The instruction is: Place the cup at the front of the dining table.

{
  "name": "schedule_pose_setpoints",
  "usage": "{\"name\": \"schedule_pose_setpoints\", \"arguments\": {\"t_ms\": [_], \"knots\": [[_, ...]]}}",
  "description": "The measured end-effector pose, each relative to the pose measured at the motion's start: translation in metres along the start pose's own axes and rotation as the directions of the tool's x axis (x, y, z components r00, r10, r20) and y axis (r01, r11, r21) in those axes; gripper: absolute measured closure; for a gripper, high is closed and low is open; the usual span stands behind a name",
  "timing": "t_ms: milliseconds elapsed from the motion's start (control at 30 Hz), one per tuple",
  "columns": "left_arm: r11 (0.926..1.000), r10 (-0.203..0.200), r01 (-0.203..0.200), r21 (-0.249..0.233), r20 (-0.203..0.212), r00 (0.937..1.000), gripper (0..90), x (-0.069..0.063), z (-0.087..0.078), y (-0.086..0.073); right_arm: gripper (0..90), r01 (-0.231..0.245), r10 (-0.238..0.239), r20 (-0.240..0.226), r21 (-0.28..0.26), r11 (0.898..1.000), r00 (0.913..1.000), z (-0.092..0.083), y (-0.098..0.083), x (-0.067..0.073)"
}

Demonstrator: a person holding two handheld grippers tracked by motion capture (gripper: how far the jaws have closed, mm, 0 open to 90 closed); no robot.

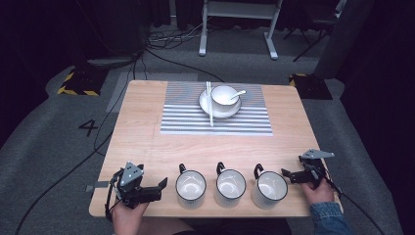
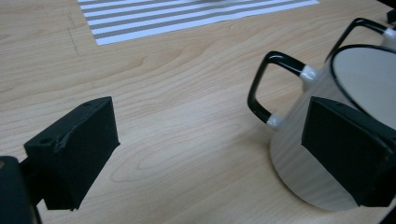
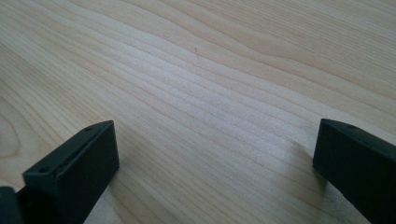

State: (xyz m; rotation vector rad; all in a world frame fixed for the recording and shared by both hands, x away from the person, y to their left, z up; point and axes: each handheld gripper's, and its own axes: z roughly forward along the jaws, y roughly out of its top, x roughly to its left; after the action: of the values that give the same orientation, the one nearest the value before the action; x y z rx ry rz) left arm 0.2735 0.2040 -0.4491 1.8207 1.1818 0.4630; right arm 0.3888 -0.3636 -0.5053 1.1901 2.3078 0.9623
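My left gripper (image 1: 161, 185) sat at lower left of the high view, lying level, jaws apart with nothing between them, just beside the leftmost white black-rimmed ceramic mug (image 1: 191, 189). My right gripper (image 1: 286, 174) at lower right also stood open, empty over bare light wooden table (image 1: 142, 127), near the rightmost mug (image 1: 269, 189). The front table edge lay close under both hands; open board stretched up to the grey-striped placemat (image 1: 186, 120).

In the left gripper view, one jaw hides part of the nearest mug (image 2: 299, 154); the next mug (image 2: 373, 70) is cut off, maybe half.
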Motion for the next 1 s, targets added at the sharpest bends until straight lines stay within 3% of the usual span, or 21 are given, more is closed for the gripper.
{"name": "schedule_pose_setpoints", "arguments": {"t_ms": [567, 733, 867, 1000], "knots": [[0.9982, 0.052, -0.051, -0.033, 0.049, 0.9974, 3.6, -0.041, -0.030, 0.002, 0.4, 0.000, 0.000, 0.000, 0.000, 1.000, 1.0000, 0.000, 0.000, 0.000], [0.9958, 0.041, -0.033, -0.086, 0.096, 0.9945, 2.5, -0.054, -0.024, 0.003, 0.4, 0.000, 0.000, 0.000, 0.000, 1.000, 1.0000, 0.000, 0.000, 0.000], [0.9939, 0.051, -0.038, -0.104, 0.124, 0.9910, 1.2, -0.064, -0.016, 0.004, 0.4, 0.000, 0.000, 0.000, 0.000, 1.000, 1.0000, 0.000, 0.000, 0.000], [0.9935, 0.036, -0.018, -0.112, 0.162, 0.9861, 0.1, -0.067, -0.010, 0.005, 0.4, 0.000, 0.000, 0.000, 0.000, 1.000, 1.0000, 0.000, 0.000, 0.000]]}}
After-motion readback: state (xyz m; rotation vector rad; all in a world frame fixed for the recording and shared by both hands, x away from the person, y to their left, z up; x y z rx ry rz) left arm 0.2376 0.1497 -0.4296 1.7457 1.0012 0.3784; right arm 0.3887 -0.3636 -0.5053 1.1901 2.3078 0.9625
